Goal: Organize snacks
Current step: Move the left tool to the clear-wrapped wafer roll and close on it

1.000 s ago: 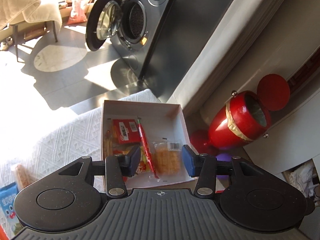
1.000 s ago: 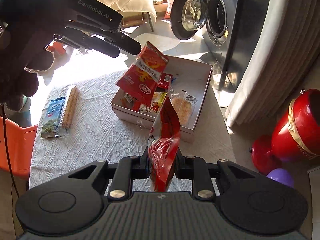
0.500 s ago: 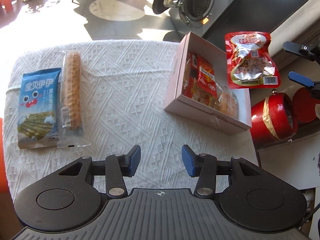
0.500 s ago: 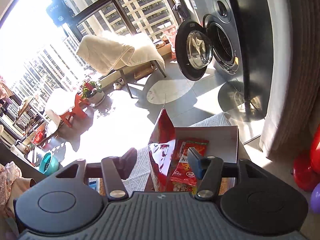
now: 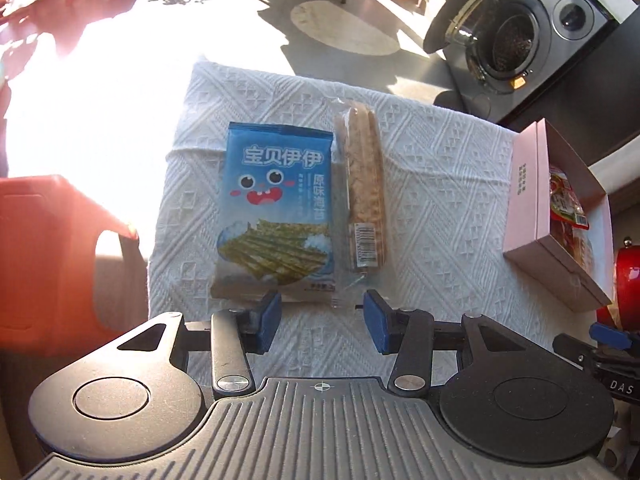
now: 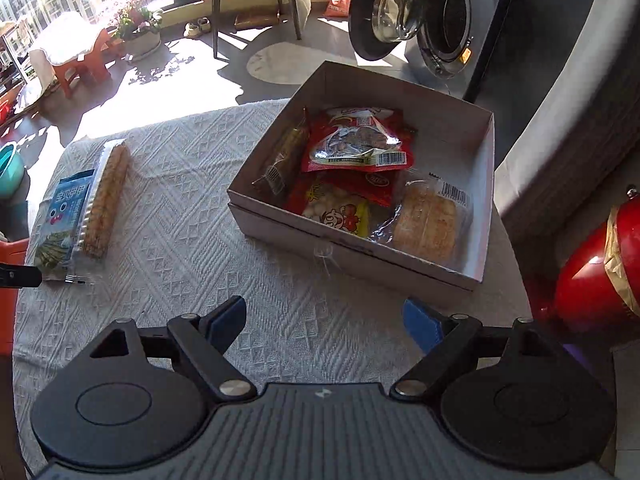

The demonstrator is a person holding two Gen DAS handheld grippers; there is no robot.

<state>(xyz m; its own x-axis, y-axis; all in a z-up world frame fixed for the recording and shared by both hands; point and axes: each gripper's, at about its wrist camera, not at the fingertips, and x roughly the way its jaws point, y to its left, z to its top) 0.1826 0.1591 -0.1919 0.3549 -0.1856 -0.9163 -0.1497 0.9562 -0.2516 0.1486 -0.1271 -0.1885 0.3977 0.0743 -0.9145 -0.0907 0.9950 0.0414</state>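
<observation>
The left gripper [image 5: 322, 322] hangs with its jaws parted and empty, just short of the blue seaweed packet [image 5: 276, 210] and the long biscuit stick pack [image 5: 362, 188] lying side by side on the white tablecloth [image 5: 436, 200]; these two are left to move. The right gripper [image 6: 324, 326] has just been opening, nothing between its fingers. Beyond them, the cardboard box [image 6: 360, 258] already holds the red pouch [image 6: 358, 144], a peanut bag [image 6: 336, 208] and a wrapped cake [image 6: 426, 224].
</observation>
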